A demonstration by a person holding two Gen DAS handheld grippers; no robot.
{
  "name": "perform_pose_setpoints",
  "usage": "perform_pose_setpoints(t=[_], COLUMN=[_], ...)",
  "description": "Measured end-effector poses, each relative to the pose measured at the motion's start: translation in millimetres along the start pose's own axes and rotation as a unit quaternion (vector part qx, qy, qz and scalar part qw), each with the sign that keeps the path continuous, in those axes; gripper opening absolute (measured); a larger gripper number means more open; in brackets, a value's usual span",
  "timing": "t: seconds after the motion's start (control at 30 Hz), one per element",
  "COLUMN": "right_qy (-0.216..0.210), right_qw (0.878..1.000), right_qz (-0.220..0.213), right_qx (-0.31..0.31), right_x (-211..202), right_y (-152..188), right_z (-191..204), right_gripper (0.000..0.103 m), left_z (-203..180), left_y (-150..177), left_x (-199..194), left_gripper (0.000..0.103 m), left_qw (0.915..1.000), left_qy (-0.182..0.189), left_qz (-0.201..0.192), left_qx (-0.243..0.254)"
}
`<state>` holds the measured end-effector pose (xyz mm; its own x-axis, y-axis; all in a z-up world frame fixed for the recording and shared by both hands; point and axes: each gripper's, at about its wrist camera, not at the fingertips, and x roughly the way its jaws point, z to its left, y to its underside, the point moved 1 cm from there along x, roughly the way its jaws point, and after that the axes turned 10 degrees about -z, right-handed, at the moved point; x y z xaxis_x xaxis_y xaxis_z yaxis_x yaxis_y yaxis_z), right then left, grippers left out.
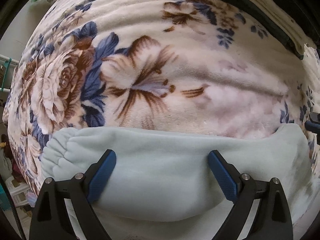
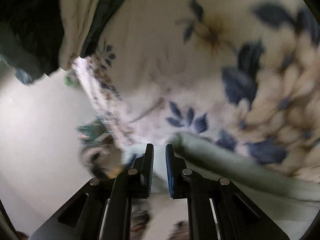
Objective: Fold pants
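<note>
Between the narrowly spaced jaws of the right gripper (image 2: 159, 150) a pale strip of cloth is seen, and it is judged that an edge of the pants (image 2: 220, 160) is clamped there; blur keeps the pad contact from being confirmed outright. From those jaws the pale blue fleece is drawn off to the right across the floral blanket (image 2: 160, 60). The jaws of the left gripper (image 1: 162, 156) are spread wide and released, pointed down over the pants (image 1: 160, 176), nothing being gripped. The garment is laid across the blanket on the bed, its long axis running side to side, with the gathered elastic band (image 1: 54, 150) at the left end. The coming fold is judged to turn on the right-hand edge being carried over along that axis. No brand, label or writing can be read.
</note>
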<state>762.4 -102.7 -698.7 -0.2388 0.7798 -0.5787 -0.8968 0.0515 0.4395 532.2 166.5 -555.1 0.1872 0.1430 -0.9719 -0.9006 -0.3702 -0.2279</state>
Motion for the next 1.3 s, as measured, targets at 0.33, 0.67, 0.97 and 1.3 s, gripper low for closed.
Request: perform_pose_setpoints(t=[0.33,0.67,0.97,1.3], right_qy=[0.224,0.296,0.296,0.300], right_qw=[0.963,0.925,0.932,0.935], right_qz=[0.006,-0.131,-0.192,-0.185], right_qx=[-0.148,-0.197,-0.082,-0.035], right_x=[62,36,66,74], right_y=[19,119,213,233], right_z=[25,59,-3,-44], right_gripper=[0.030,0.078,0.082,0.082], left_z=[2,81,164,168], left_y=[-10,29,64,69], left_x=[-7,-110,-23,-34], left_gripper=[0.095,0.095,0.087,0.049], left_qw=[1.0000,0.9922,0.9824,0.9856], left_qy=[-0.004,0.048,0.012,0.047], left_qz=[-0.001,-0.048,0.056,0.035], left_qx=[-0.002,-0.105,-0.178,-0.159])
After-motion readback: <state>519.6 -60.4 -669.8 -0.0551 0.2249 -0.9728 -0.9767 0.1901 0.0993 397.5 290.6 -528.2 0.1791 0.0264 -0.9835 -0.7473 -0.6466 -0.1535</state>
